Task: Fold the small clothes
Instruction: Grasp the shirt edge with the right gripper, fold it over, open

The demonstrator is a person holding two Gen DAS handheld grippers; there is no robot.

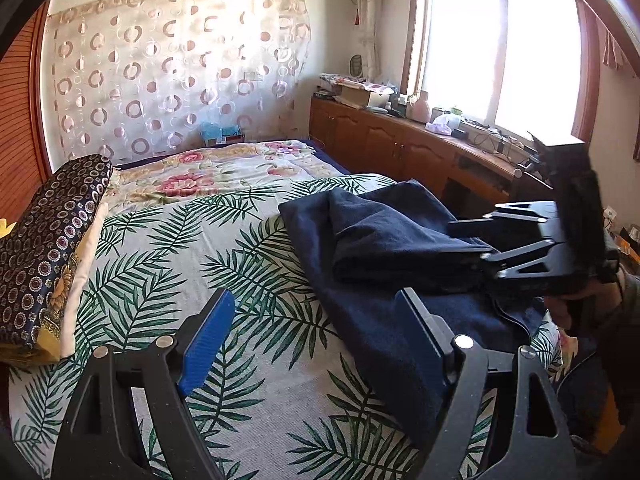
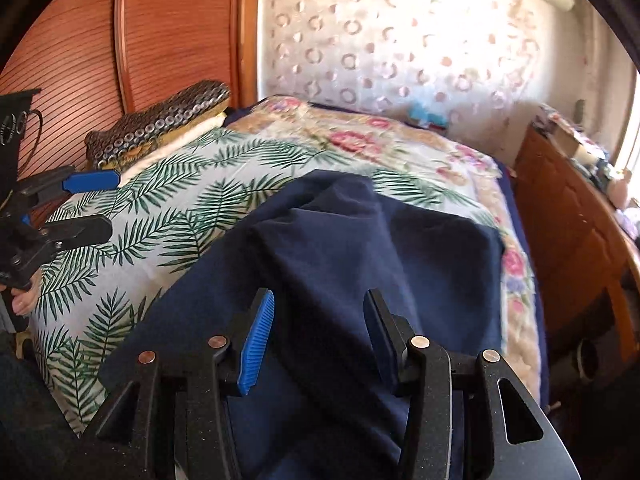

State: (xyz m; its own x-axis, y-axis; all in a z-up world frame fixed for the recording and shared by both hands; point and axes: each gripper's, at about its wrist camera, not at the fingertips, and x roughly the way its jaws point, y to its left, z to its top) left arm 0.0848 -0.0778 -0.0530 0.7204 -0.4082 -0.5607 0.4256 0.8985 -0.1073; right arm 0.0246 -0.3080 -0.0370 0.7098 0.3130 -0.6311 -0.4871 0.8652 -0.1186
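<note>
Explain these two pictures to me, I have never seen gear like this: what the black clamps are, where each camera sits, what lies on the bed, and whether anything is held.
A person holds a hand clamp with two blue-padded fingers in each hand; a camera rides on each. One picture looks along the left gripper, the other along the right gripper. On the leaf-print bedspread lies a dark blue garment, partly folded. Both grippers are open. The right one straddles the cloth without pinching it. Nothing is held.

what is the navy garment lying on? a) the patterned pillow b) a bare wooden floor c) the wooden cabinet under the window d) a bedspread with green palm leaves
d: the navy garment lies rumpled on the leaf-print bedspread, apart from the patterned pillow and the wooden cabinet.
</note>
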